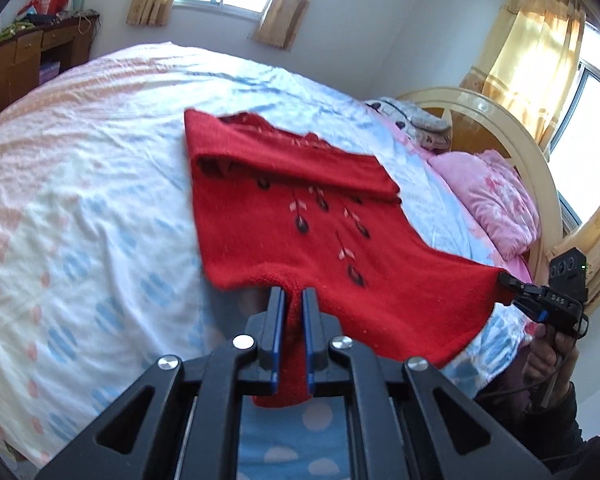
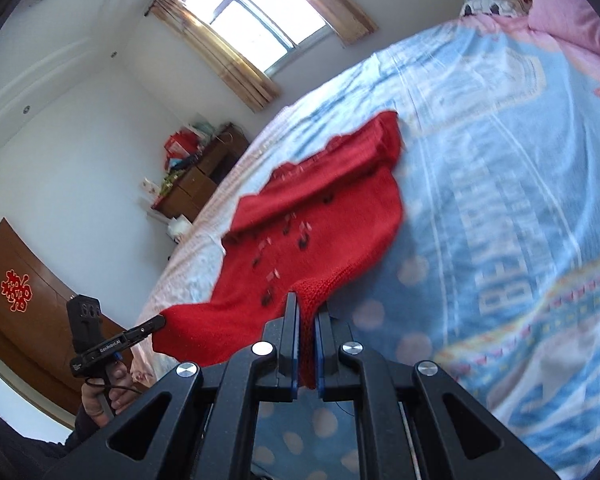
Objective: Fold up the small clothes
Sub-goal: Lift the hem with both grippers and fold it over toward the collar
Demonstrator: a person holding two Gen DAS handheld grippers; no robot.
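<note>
Pale blue and pink bedding covered the bed [image 1: 80, 184], and on it the red knitted sweater [image 1: 308, 232] was spread, its far part (a sleeve already laid across the chest) resting on the quilt while the near hem was raised off it. A pink pillow [image 1: 496, 204] was seen by the headboard, well apart from the garment.

The hem was held at both lower corners. The left gripper [image 1: 292, 300] was shut narrowly on one corner, a fold of red knit being pinched between its fingers [image 1: 275, 320]; the right gripper [image 2: 306, 312] was likewise clamped on the other corner, seen from the left wrist view at the far end of the stretched hem.

The sweater's long axis was judged to run straight away from both pairs of fingers, hem near and collar far, so neither hand was nearer. The coming move was judged to turn on this: the hem would need carrying forward over the body toward the collar, both corners kept level.
</note>
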